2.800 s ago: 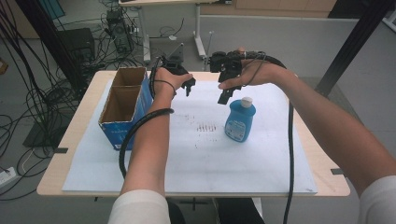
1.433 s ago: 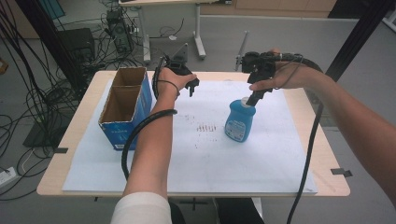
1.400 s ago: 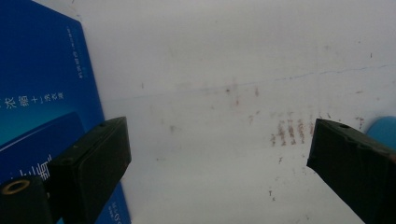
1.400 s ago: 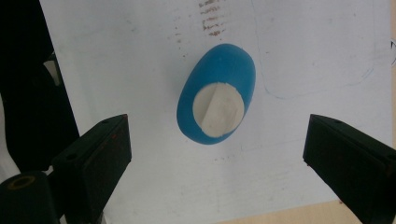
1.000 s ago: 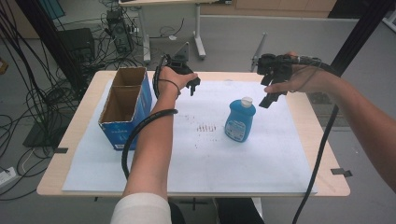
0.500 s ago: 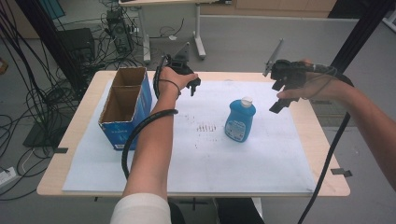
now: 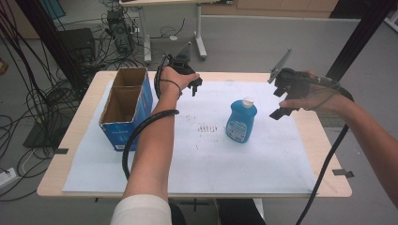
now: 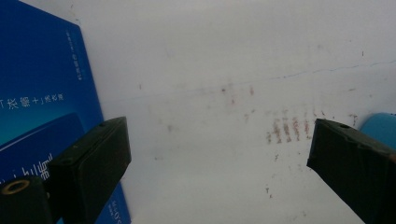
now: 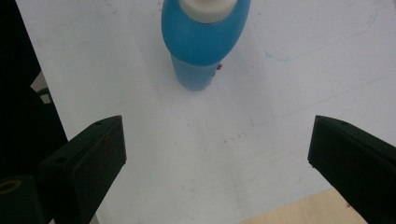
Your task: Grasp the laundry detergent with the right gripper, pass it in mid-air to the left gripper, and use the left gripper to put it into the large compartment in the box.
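Item 1: bottle (image 7: 241, 120), blue with white cap, upright on the white sheet (image 7: 211, 154) near the middle of the table (image 7: 84, 140). It stands free, touched by nothing. In the right gripper view it sits ahead of the jaws, well apart from them.

Item 2: right gripper (image 7: 280, 111). Change noted: 1.4 s ago it was at the bottle's cap; now it has drawn off to the right side of the table and sunk a little. Its jaws have just been opening and stand wide, with nothing between them but bare sheet.

Item 3: left gripper (image 7: 197, 87), at the far edge beside the box (image 7: 123, 108). Unmoved across the frames. Jaws wide apart, empty, over the sheet and its reddish marks (image 8: 289, 128).

Item 4: box, blue cardboard, 2 open compartments, at the table's left, apparently empty.

Judgement: the bottle looks released and set down; the placing step reads as done, and both grippers are free for whatever comes next, perhaps moving the bottle to the box.
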